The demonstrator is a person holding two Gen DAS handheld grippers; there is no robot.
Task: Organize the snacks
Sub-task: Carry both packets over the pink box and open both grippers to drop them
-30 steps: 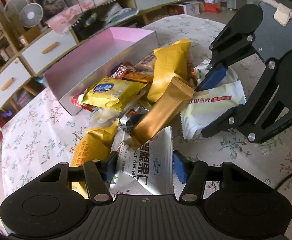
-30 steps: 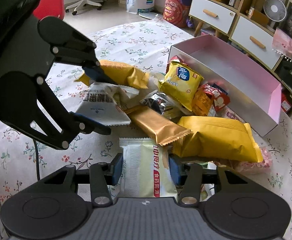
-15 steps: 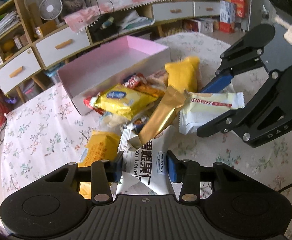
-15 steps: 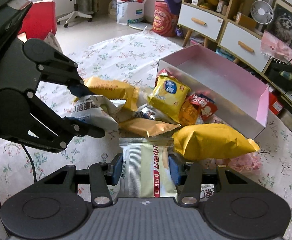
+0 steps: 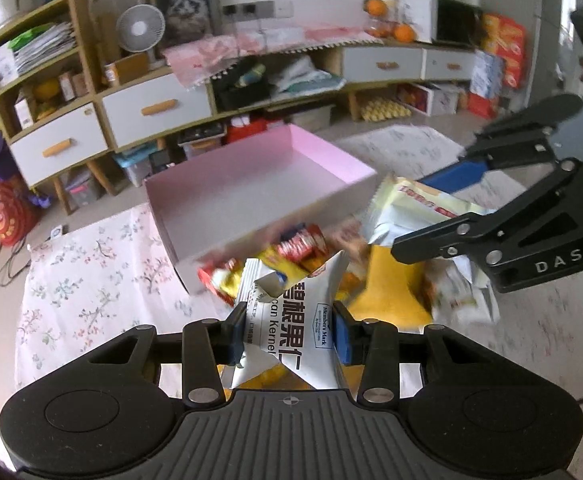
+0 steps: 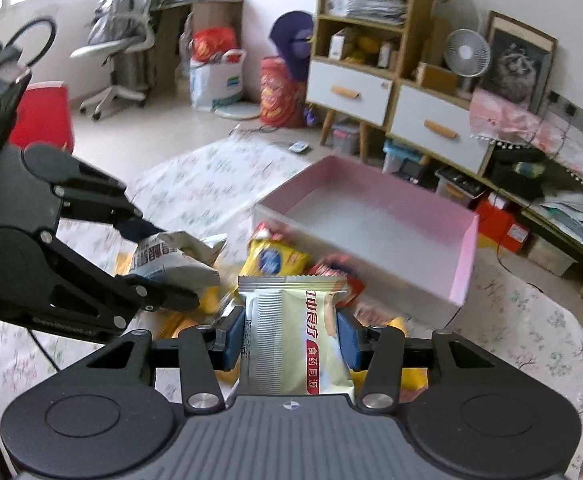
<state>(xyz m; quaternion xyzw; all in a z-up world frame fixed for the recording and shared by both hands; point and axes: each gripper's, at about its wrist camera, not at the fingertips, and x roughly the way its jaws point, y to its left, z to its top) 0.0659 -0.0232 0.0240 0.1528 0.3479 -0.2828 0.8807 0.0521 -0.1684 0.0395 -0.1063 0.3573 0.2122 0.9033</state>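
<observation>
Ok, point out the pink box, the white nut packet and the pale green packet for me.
pink box (image 5: 251, 176), left wrist view, on its bare inside floor.
white nut packet (image 5: 303, 320), left wrist view, on its printed front between the fingers.
pale green packet (image 6: 291, 340), right wrist view, on the middle of its front.

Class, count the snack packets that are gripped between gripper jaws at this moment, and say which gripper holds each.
2. A white crinkled foil packet with black lettering sits in the left gripper; a pale cream packet with a red stripe sits in the right gripper.
</observation>
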